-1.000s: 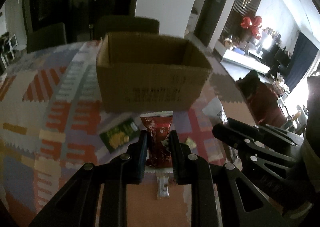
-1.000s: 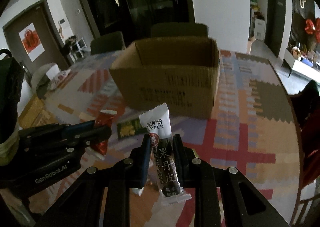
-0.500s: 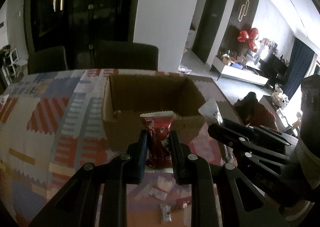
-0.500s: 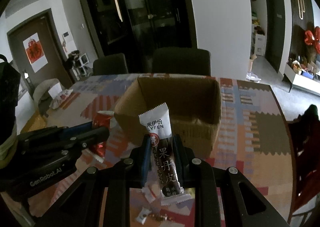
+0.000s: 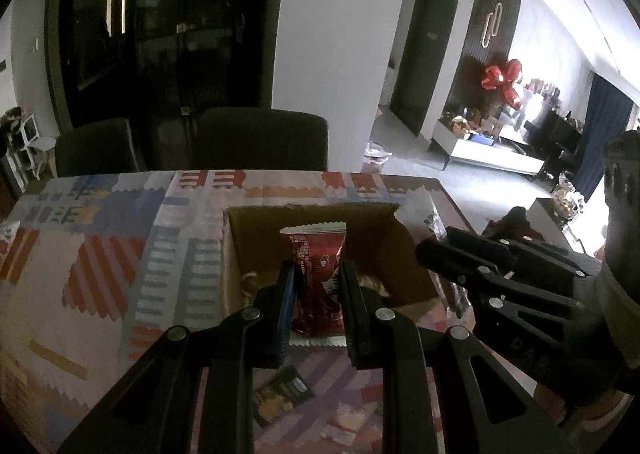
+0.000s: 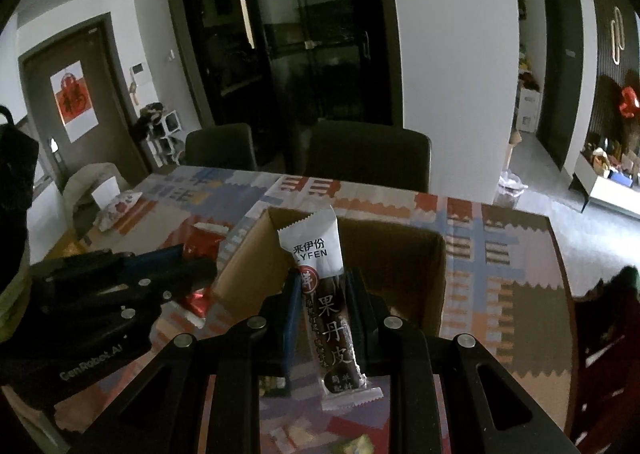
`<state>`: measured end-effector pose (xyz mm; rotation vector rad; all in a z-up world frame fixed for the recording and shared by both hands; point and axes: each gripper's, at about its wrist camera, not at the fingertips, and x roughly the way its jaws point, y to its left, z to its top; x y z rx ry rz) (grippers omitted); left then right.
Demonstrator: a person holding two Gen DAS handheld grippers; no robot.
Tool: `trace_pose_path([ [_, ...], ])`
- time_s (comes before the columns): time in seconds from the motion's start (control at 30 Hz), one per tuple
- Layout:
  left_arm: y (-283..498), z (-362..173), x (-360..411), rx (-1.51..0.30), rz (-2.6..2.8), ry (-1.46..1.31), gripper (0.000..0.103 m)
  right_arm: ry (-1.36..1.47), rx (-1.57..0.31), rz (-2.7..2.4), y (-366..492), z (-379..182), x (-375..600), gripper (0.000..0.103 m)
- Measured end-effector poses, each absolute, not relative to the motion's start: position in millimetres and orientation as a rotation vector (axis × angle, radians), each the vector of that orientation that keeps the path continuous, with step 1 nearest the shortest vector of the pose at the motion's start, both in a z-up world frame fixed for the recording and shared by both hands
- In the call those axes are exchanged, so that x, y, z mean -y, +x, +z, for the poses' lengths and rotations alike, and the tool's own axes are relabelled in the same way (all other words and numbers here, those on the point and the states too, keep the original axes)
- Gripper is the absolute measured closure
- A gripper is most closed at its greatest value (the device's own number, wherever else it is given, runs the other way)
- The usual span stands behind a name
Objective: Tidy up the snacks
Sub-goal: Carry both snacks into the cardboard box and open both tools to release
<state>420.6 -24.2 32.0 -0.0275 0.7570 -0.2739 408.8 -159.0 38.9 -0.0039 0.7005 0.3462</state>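
On our left, the left gripper (image 5: 316,282) is clamped on a red snack packet (image 5: 318,278), held upright by its middle so the top edge stands clear above the fingers. We hold it over the near wall of the open cardboard box (image 5: 320,254), which sits on the patchwork tablecloth (image 5: 100,254); from there, we judge, a release should drop it inside. Something pale lies in the box's near left corner, too dim to name. Below the gripper a small dark snack pack (image 5: 282,400) lies loose on the cloth, so the sorting looks unfinished.

On our right, the right gripper (image 6: 322,308) is closed around a long Lyfen fruit-leather bar (image 6: 326,302), pinched around its middle with the white end pointing up and the dark end hanging toward us. It too is poised at the box's near rim. Both hands arrive side by side, close together, so we would let go one at a time.
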Motion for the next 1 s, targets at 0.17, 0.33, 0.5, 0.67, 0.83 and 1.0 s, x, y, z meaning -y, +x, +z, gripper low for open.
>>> trace_pose_path([
  [0.17,443.5,27.8,21.3,-0.767,-0.262,-0.013,0.081,-0.041,-0.702,0.344,432.1,37.6,153.2,0.080],
  [0.33,463.5,21.5,21.9,-0.779,-0.259,-0.007,0.080,-0.085,-0.714,0.342,454.2,31.3,147.6,0.079],
  [0.5,468.4,18.1,23.8,-0.749,-0.213,0.035,0.054,-0.105,-0.709,0.291,463.5,21.0,149.5,0.059],
  [0.67,464.3,19.0,24.2,-0.749,-0.203,0.047,0.054,-0.087,-0.723,0.268,456.1,18.4,159.2,0.056],
  [0.83,444.8,24.2,25.7,-0.734,-0.208,0.050,0.054,-0.076,-0.726,0.270,435.9,19.0,164.2,0.056],
  [1.0,416.5,31.6,25.4,-0.717,-0.216,0.053,0.054,-0.053,-0.712,0.279,406.6,23.5,168.6,0.056],
])
